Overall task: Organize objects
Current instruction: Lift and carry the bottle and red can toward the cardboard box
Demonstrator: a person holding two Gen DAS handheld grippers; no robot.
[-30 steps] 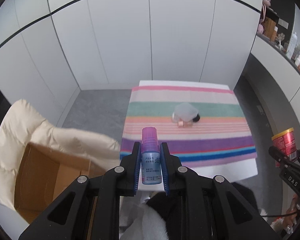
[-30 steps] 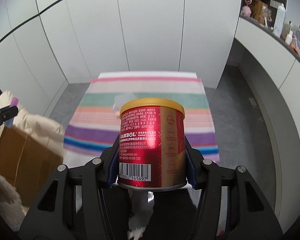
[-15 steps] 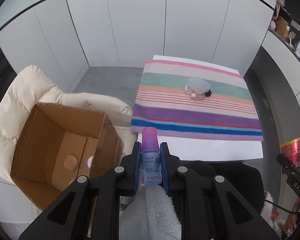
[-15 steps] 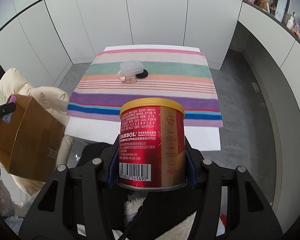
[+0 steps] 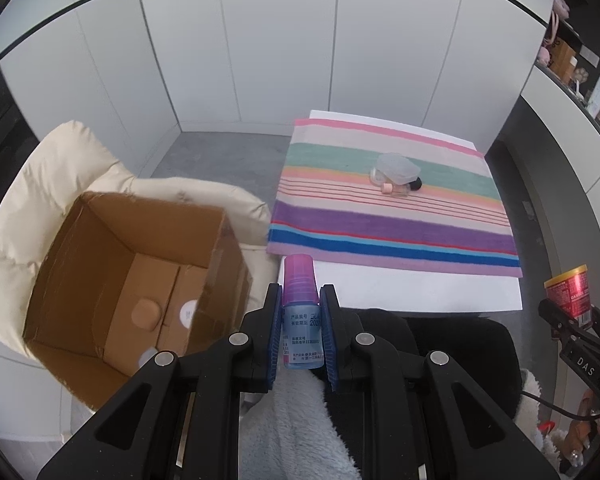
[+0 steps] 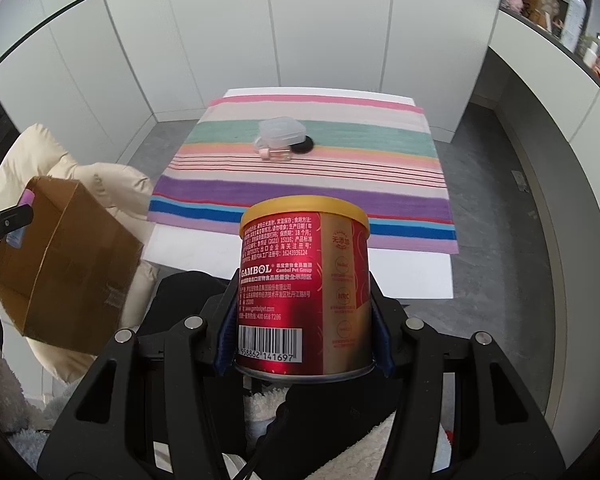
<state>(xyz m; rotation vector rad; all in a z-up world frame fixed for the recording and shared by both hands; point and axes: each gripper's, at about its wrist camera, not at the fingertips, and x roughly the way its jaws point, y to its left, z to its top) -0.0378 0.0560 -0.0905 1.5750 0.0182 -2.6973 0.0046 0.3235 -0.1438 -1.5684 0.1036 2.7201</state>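
Left claw clamping a small blue bottle by its body, just beside the open cardboard box; likely light, slick plastic, so pinching mid-label. Right claw gripping the red can across its stiff wall, near the striped surface; probably heavier, rigid
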